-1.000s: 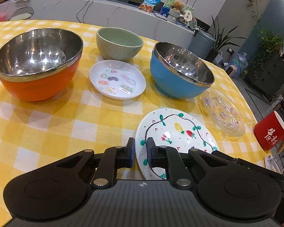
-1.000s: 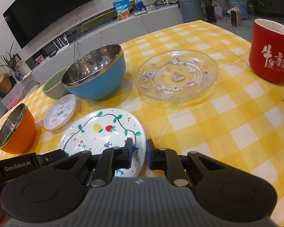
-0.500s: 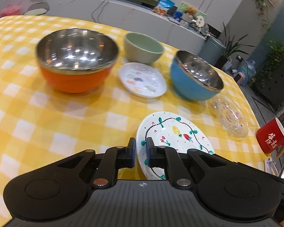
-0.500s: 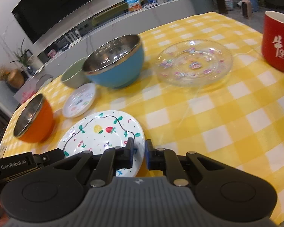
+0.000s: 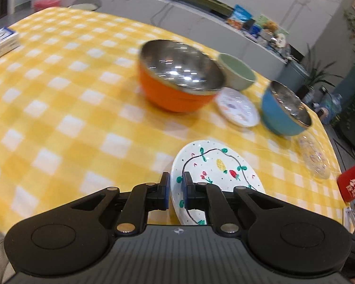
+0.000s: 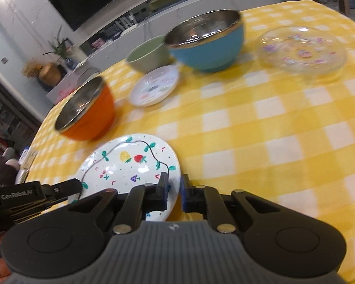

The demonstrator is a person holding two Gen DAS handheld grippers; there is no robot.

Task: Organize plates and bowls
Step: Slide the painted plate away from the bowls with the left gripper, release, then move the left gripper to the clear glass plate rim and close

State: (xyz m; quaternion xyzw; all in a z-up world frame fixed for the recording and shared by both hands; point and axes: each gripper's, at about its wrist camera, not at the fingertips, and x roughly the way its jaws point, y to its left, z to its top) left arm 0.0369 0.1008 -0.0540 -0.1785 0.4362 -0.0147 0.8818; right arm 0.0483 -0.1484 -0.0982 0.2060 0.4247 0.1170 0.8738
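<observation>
A white painted plate (image 5: pixel 215 168) (image 6: pixel 130 163) with fruit and vine drawings is gripped by both grippers and looks lifted off the yellow checked table (image 5: pixel 59 108). My left gripper (image 5: pixel 175 184) is shut on its left rim. My right gripper (image 6: pixel 173 189) is shut on its right rim. Behind stand an orange steel bowl (image 5: pixel 177 94) (image 6: pixel 87 116), a green bowl (image 5: pixel 236 73) (image 6: pixel 149 54), a small white plate (image 5: pixel 239 108) (image 6: pixel 156 86), a blue steel bowl (image 5: pixel 284 111) (image 6: pixel 208 42) and a clear glass plate (image 5: pixel 314 156) (image 6: pixel 300 49).
A red mug (image 5: pixel 351 184) stands at the table's right edge. A small white and blue box (image 5: pixel 3 40) lies at the far left. A counter (image 5: pixel 177 2) with packets runs behind the table. The left gripper's body (image 6: pixel 23 196) shows in the right wrist view.
Both grippers have moved left with the painted plate held between them. The bowls have shifted right in both views. The red mug has left the right wrist view.
</observation>
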